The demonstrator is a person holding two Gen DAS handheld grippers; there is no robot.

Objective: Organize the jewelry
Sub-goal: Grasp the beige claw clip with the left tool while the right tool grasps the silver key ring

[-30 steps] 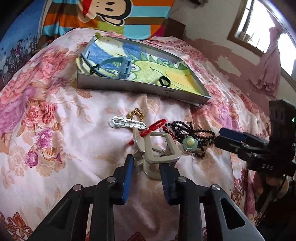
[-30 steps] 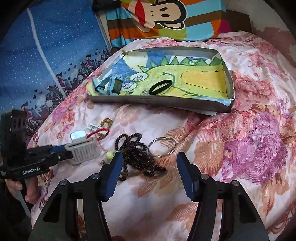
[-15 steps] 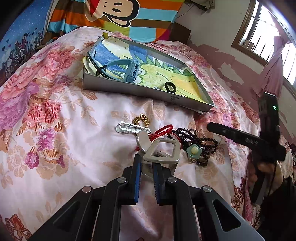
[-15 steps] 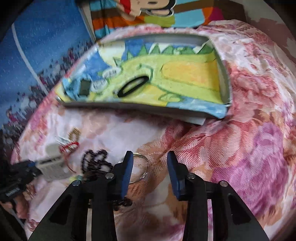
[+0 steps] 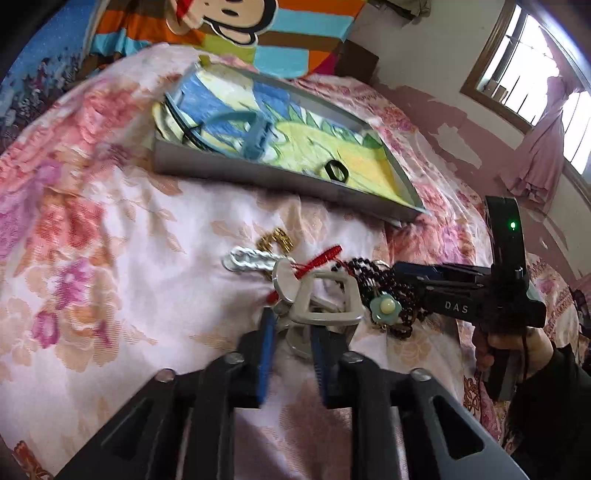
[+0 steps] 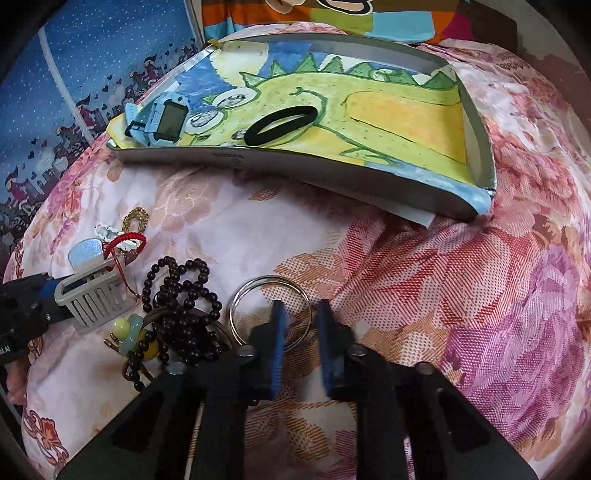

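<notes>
My left gripper (image 5: pixel 291 325) is shut on a grey plastic hair claw clip (image 5: pixel 325 299), also in the right wrist view (image 6: pixel 92 295). A red cord bracelet (image 5: pixel 319 260) lies across the clip. Beside it lie dark bead strands (image 6: pixel 181 306) with a pale green flower charm (image 5: pixel 384 306). My right gripper (image 6: pixel 297 321) is partly closed around the near edge of a silver ring bangle (image 6: pixel 240 295); the jaws do not clearly pinch it. The grey tray (image 6: pixel 332 170) with a dinosaur drawing holds a blue watch (image 6: pixel 159 116) and a black hair band (image 6: pixel 282 123).
A white chain piece (image 5: pixel 247 258) and a gold chain (image 5: pixel 277 238) lie on the floral bedspread left of the clip. A striped monkey pillow (image 5: pixel 236 29) is behind the tray. A window (image 5: pixel 535 62) is at the far right.
My left gripper closed on the claw clip and lifted it slightly. My right gripper narrowed its jaws and moved down to the silver bangle.
</notes>
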